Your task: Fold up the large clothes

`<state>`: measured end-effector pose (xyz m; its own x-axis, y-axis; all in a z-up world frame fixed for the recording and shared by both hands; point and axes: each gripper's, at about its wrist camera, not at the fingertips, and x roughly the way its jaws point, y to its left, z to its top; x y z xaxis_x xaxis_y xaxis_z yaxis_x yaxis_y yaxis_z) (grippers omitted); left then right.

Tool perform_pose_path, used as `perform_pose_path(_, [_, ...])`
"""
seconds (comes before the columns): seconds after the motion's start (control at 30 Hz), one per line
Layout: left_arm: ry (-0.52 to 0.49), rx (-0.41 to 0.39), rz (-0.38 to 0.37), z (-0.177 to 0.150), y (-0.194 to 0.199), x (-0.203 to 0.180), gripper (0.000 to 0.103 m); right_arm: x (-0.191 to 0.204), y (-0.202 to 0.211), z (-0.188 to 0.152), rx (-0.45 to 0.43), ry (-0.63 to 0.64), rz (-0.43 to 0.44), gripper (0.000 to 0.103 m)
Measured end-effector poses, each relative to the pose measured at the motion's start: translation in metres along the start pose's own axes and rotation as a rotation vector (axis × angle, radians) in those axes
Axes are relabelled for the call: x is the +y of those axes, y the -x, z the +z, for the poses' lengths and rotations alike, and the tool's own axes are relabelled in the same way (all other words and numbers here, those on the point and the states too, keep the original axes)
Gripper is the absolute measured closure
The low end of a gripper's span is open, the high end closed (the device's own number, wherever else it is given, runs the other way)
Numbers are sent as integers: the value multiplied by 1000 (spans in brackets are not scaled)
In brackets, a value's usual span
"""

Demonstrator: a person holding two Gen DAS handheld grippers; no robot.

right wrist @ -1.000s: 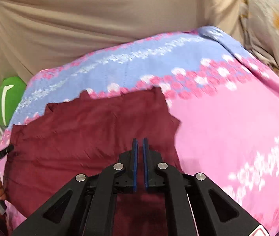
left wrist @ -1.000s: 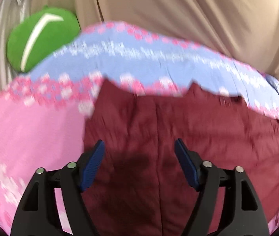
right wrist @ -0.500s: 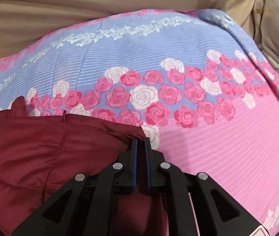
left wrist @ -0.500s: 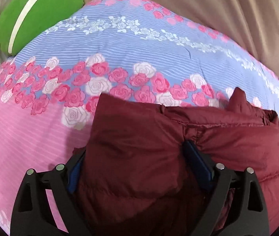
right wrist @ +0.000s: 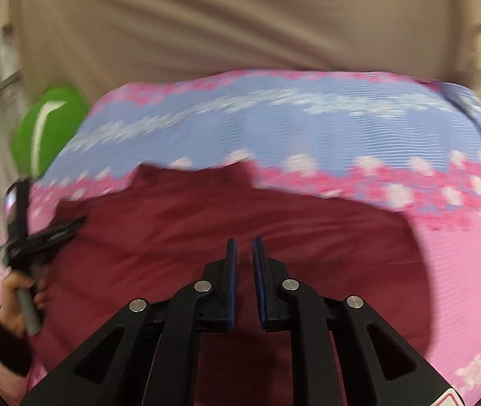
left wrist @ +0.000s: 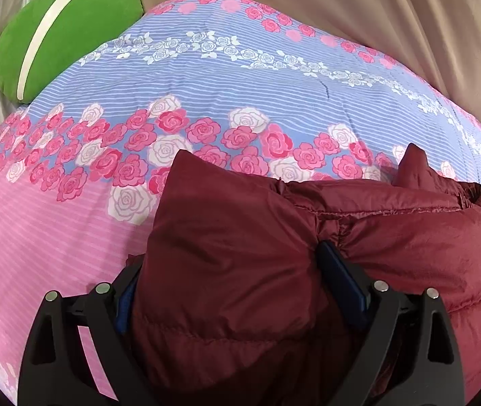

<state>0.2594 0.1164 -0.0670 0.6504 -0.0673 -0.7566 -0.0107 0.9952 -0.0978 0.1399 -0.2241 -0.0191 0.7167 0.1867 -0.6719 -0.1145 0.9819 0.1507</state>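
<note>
The jacket (left wrist: 274,270), a dark red quilted puffer, lies on the bedspread (left wrist: 54,237) and fills the lower centre and lower right of the left wrist view. It looks light, soft and springy, with a smooth, rather slippery shell. A thin pinch would likely slide off, so a hold on a seam, hem or collar edge, or on a thick gathered fold, should serve better, and folds will probably puff back unless pressed flat.

The left gripper (left wrist: 240,287) stands wide, its jaws having opened a little further just now. A thick bulge of jacket sits between them, hiding most of the left pad while the right pad shows against the cloth. Whether the pads press on that bulge or only straddle it I cannot tell.

The right gripper (right wrist: 244,270) has just been opening from nearly shut. A narrow slit shows between its pads and nothing is in it; it hangs above the jacket (right wrist: 240,220), free of the cloth.

The left view is sharp: it shows the quilting lines, a raised collar or corner at middle right, and the green cushion (left wrist: 64,34) at upper left. The right view is blurred but shows what the other lacks: the jacket's whole spread across the bed, and at lower left the person's hand (right wrist: 17,297) holding the other gripper's handle at the jacket's edge.
</note>
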Motion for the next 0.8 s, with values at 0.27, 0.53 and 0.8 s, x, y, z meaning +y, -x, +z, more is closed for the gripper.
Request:
perform_pose_path(0.27, [9, -4, -8, 0, 2, 2, 14, 66, -63, -12, 101, 101, 7, 92])
perform_pose_path(0.53, [265, -75, -275, -8, 51, 58, 15, 65, -89, -25, 115, 131, -11, 96])
perform_pose_path(0.8, [301, 23, -332, -89, 113, 89, 7, 61, -67, -13, 125, 36, 127, 89])
